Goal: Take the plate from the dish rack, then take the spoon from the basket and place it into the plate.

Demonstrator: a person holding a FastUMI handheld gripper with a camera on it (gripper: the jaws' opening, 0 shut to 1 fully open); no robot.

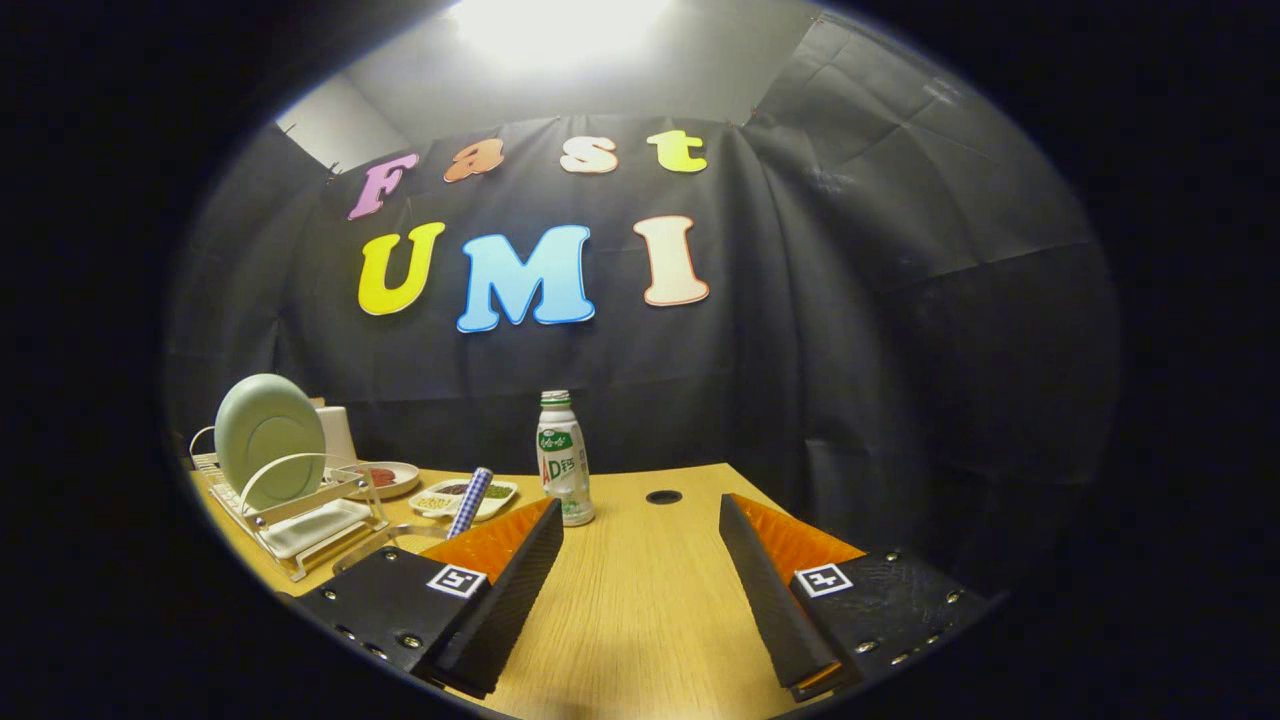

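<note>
Meanwhile the hand-held gripper gapes wide over bare table, plate upright in dish rack.

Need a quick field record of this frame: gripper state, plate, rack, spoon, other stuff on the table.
gripper: gripper open, fingers spread wide, nothing between them, bare table below
plate: pale green plate upright in the dish rack, not yet taken
rack position: beyond the left finger, near the table's edge
spoon: checked handle sticks up just beyond the left finger; its basket is hidden behind that finger
bottle: white bottle upright ahead of the fingers
dishes: small dish and divided tray beside the rack
table: wooden table with a round hole
</note>
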